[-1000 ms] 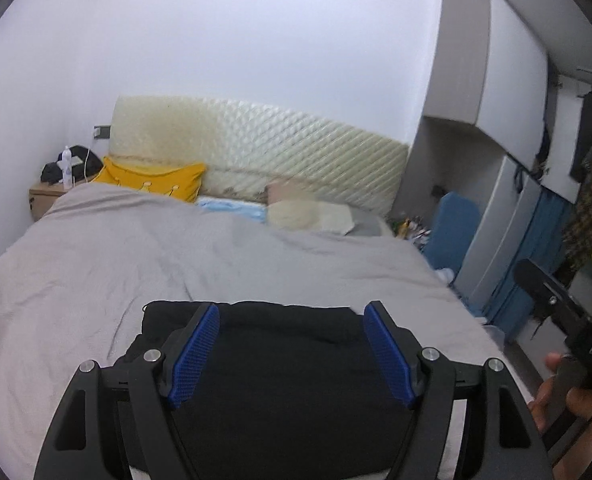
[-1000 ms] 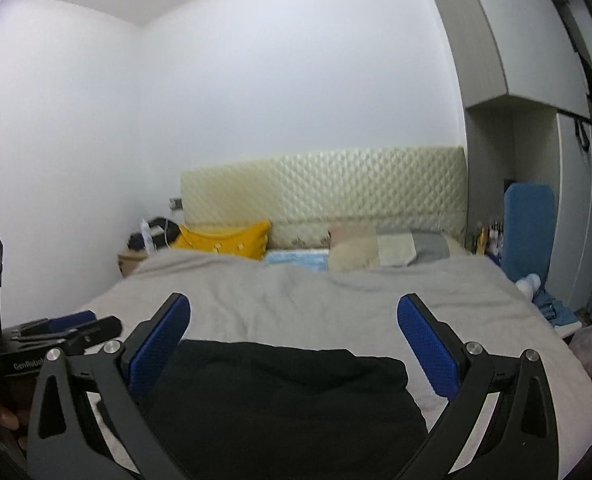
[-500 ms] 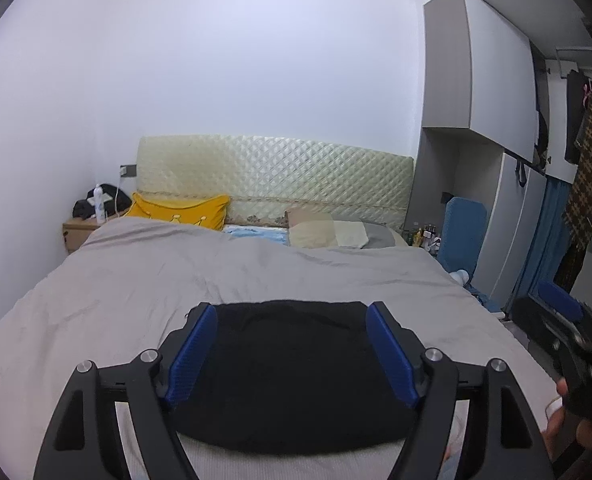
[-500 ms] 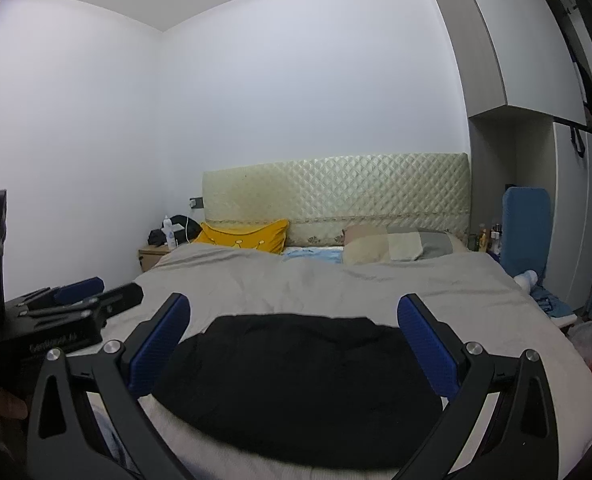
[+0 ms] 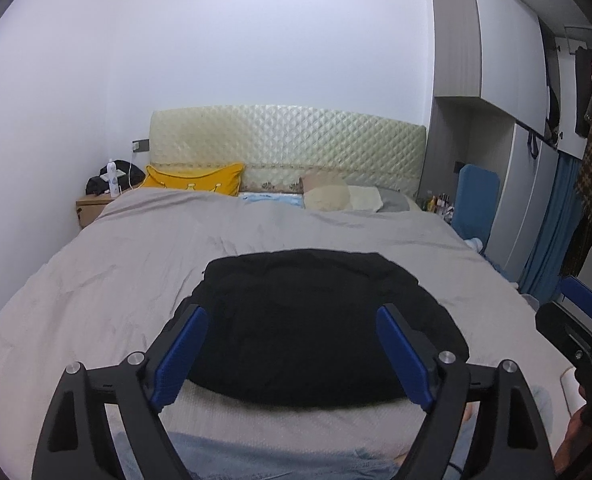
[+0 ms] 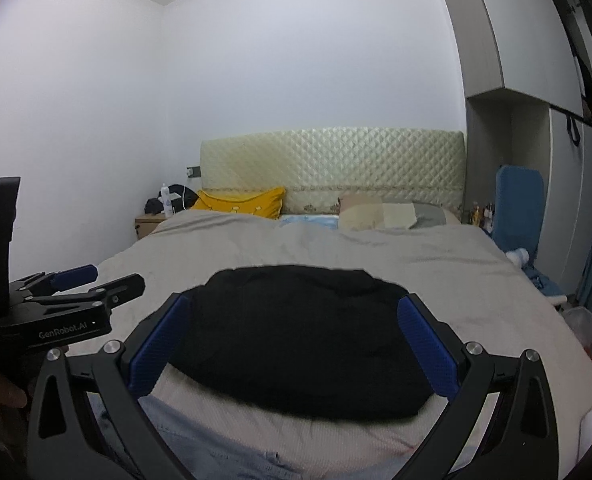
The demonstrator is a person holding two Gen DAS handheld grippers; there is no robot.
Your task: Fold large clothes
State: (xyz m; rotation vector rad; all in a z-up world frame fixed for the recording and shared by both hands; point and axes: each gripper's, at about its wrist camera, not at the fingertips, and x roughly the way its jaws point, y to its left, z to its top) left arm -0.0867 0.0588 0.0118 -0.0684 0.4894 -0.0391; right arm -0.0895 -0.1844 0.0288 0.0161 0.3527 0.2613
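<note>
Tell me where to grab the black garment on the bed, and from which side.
Probably best to pinch the black garment at its near rounded edge, coming in low from the foot of the bed. That edge lies closest and unobstructed; both the left gripper and the right gripper are open before it.

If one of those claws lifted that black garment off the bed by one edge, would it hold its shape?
Probably not. The black garment lies in a soft, rounded, wrinkled heap on the grey bedspread, so it would likely droop and unfold. It looks like light cloth; pushed, it should bunch up rather than slide or roll.
</note>
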